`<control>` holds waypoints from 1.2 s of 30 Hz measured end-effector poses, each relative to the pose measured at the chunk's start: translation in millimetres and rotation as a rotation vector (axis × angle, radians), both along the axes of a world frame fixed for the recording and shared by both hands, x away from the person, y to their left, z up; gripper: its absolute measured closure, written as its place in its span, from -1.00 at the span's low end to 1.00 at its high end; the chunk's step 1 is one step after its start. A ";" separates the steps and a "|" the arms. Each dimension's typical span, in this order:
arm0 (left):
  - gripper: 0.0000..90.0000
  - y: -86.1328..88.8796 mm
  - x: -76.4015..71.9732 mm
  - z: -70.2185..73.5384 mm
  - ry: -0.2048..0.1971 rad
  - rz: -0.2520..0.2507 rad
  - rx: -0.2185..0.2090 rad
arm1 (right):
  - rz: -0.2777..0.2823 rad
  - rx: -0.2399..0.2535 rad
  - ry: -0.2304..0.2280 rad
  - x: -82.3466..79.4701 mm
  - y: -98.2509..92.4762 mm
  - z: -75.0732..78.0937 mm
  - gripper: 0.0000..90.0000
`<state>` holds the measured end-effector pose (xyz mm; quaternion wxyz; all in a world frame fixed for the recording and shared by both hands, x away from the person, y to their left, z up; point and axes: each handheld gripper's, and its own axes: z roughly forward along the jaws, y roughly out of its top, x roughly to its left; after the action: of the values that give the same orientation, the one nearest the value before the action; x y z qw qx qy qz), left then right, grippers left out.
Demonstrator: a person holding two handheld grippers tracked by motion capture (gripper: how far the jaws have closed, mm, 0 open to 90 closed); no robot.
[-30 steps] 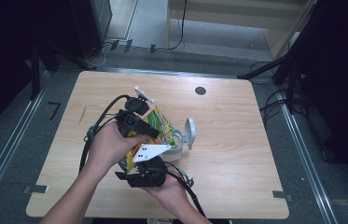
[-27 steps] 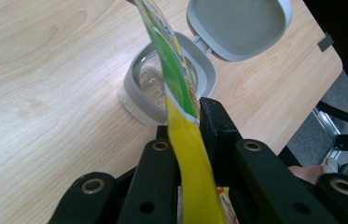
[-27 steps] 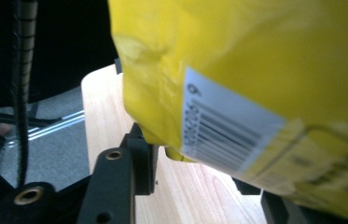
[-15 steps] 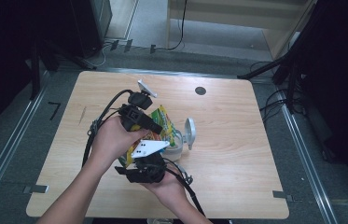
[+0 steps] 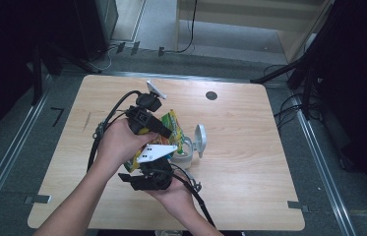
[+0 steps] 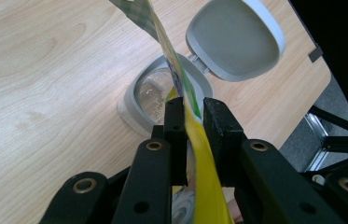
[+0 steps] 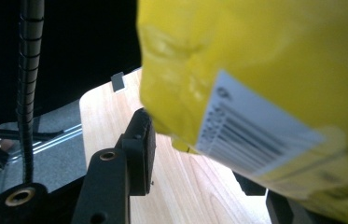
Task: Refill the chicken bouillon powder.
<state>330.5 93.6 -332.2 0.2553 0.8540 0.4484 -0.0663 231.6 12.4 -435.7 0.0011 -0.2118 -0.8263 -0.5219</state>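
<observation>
A yellow snack bag (image 5: 174, 124) hangs tilted over a grey container (image 5: 185, 158) whose lid (image 5: 200, 139) stands open. My left gripper (image 5: 165, 131) is shut on the bag's upper edge. In the left gripper view that thin edge (image 6: 195, 140) runs between the jaws of the left gripper (image 6: 190, 121), above the container's mouth (image 6: 150, 93) and lid (image 6: 234, 39). My right gripper (image 5: 157, 166) holds the bag's lower end from the near side. Its jaws have just been opening slightly, with the bag (image 7: 255, 70) and its barcode label still between them (image 7: 199, 158).
The wooden table (image 5: 250, 132) has a small dark hole (image 5: 211, 95) at the back. Cables trail from both grippers over the near left part. The table's edges drop to grey floor and metal rails on both sides.
</observation>
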 end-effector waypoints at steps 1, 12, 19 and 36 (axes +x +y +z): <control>0.79 -0.8 0.5 0.6 0.000 -0.005 0.000 | -0.003 -0.001 -0.005 -0.2 0.0 0.4 0.31; 0.81 -7.2 1.6 2.9 0.003 -0.016 0.021 | -0.037 0.017 0.006 3.0 -2.5 0.4 0.49; 0.81 -8.6 5.0 5.9 0.001 -0.018 0.020 | -0.046 0.035 0.018 4.6 -2.6 3.7 0.49; 0.79 -9.3 15.9 5.9 0.038 -0.026 0.015 | -0.060 0.037 0.029 7.5 -2.9 7.8 0.48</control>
<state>346.5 84.3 -326.4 0.2397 0.8601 0.4426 -0.0824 239.2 9.5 -428.0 0.0012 -0.2441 -0.8097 -0.5336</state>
